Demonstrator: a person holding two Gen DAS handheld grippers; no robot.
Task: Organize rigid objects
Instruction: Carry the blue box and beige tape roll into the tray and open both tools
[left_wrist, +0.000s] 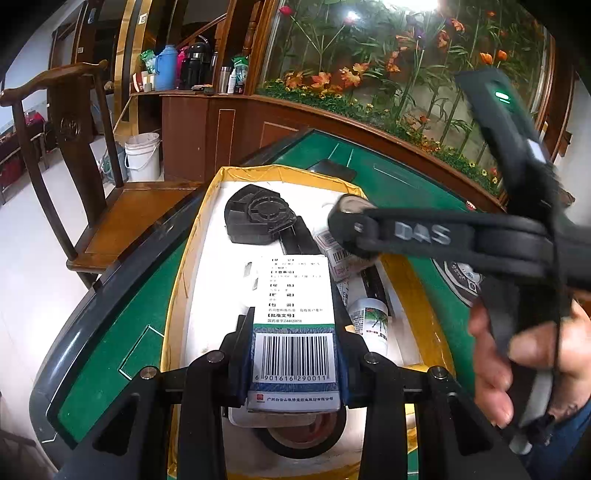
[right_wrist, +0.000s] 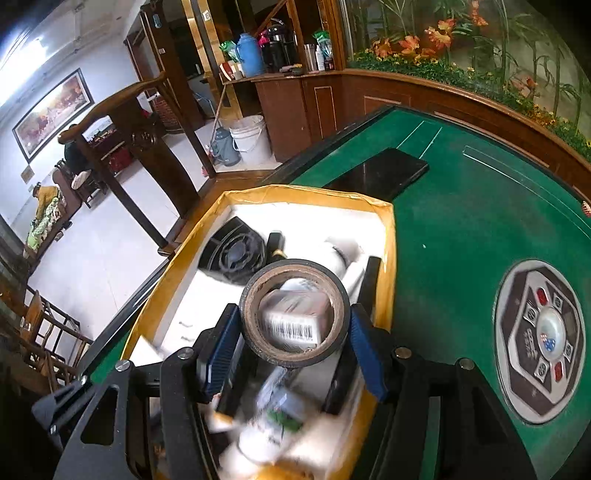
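Now the left gripper's (left_wrist: 293, 354) jaws clamp a medicine box (left_wrist: 295, 325), the right gripper's (right_wrist: 295, 328) a tape roll (right_wrist: 255, 343)

Medicine box (left_wrist: 295, 332), clamped between left gripper (left_wrist: 293, 354) fingers: barcode digits 6 901616 290011; above barcode, bracketed Chinese headings, one reading 批准文号; other lines too small to read.
Right gripper arm, seen in left wrist view: raised grey letters "DAS" (left_wrist: 423, 233).
Small box (right_wrist: 293, 321) seen through tape roll (right_wrist: 294, 312): barcode, digits blurred.
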